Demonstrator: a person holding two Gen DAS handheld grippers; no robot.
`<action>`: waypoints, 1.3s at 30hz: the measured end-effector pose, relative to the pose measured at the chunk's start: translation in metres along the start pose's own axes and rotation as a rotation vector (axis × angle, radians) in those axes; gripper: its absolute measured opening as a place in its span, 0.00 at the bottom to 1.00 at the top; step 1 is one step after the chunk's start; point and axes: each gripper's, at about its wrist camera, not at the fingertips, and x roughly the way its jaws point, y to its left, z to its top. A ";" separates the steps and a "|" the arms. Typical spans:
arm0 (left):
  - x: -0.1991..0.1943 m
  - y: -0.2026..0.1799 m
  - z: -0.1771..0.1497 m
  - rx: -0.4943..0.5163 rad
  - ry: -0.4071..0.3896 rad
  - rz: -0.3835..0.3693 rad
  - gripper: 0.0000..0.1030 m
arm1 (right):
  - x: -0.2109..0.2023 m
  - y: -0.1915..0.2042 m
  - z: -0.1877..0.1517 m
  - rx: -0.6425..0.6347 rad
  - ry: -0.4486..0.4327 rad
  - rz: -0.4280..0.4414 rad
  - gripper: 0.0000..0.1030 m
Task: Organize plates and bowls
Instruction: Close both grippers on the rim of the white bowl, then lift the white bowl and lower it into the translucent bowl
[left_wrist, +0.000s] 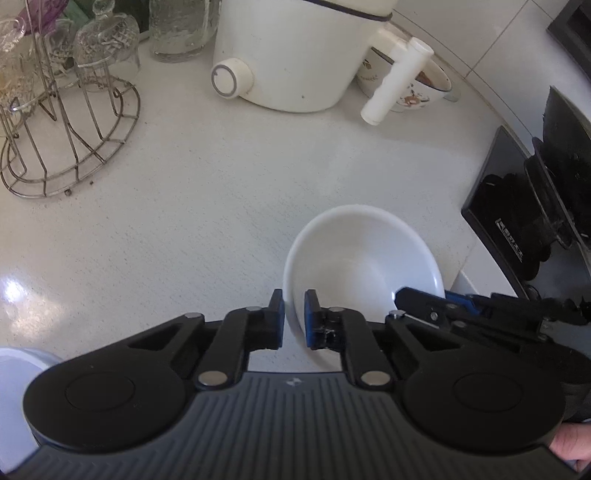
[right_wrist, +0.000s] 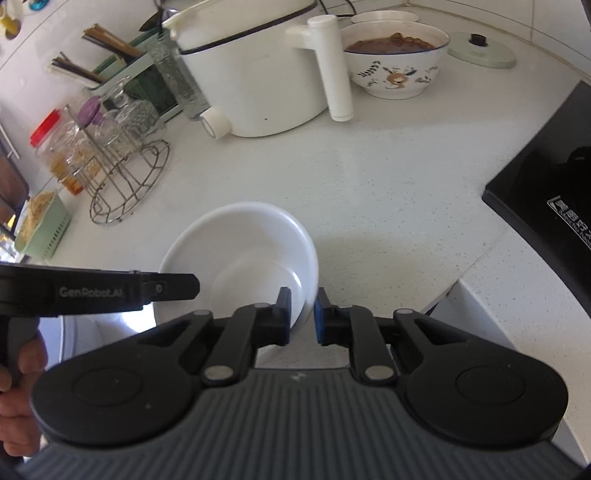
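Note:
A plain white bowl (left_wrist: 362, 251) (right_wrist: 240, 240) is at the front of the white counter (left_wrist: 207, 206), and both grippers hold it by the rim. My left gripper (left_wrist: 294, 301) is shut on the bowl's left rim, one pad inside the wall and one outside. My right gripper (right_wrist: 303, 299) is shut on the opposite, right rim in the same way. Each gripper shows in the other's view: the right one (left_wrist: 417, 299) at the bowl's far side, the left one (right_wrist: 173, 288) reaching in from the left. Whether the bowl rests on the counter I cannot tell.
A white electric cooker (left_wrist: 291, 55) with a long handle stands at the back, with a patterned bowl of brown food (right_wrist: 395, 62) beside it. A wire rack of glasses (left_wrist: 70, 140) is at the left. A black stove (right_wrist: 546, 184) borders the counter on the right. Something white (left_wrist: 18, 387) lies at the lower left.

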 end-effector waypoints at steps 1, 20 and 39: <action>-0.001 0.000 -0.001 0.004 0.002 -0.003 0.12 | 0.000 0.001 0.000 -0.001 -0.001 0.002 0.14; -0.094 0.008 0.004 -0.008 -0.098 0.004 0.12 | -0.059 0.037 0.016 0.070 -0.064 0.060 0.14; -0.182 0.060 -0.016 -0.147 -0.258 0.045 0.13 | -0.090 0.111 0.031 -0.009 -0.109 0.151 0.16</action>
